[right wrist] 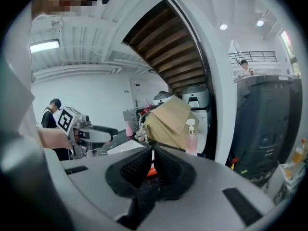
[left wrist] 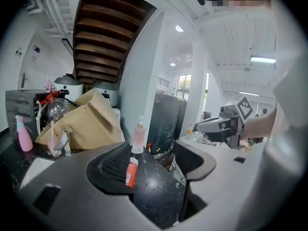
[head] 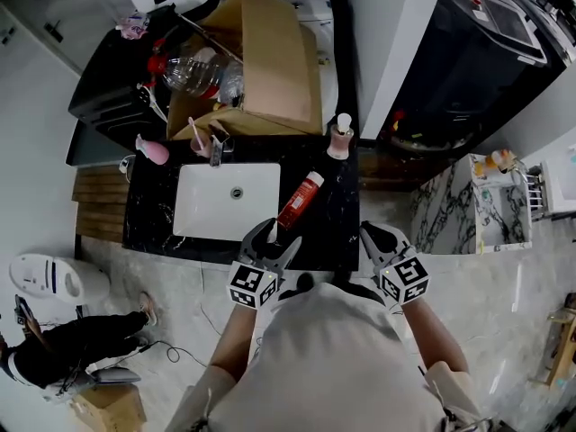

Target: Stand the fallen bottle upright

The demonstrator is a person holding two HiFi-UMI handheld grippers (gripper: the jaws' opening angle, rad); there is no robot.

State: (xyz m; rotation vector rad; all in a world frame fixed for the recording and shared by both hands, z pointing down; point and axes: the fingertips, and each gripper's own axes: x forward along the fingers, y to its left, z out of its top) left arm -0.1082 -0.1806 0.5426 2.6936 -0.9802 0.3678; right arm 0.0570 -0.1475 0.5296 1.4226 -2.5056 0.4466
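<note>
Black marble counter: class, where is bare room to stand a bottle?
Free: right of the fallen red plastic bottle, before the pink pump bottle; also left of the white sink. Crowded behind, by the cardboard box.

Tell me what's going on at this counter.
A person holds a gripper in each hand at the near edge of the black counter. The red bottle lies on its side beside the white sink, untouched. The left gripper is open and pointed at it; the right gripper, jaws together, is empty.

floor: pale marble (head: 504, 313) | counter: black (head: 153, 214) | overhead: probably wooden stairs (left wrist: 110, 37) | walls (right wrist: 96, 95): white
</note>
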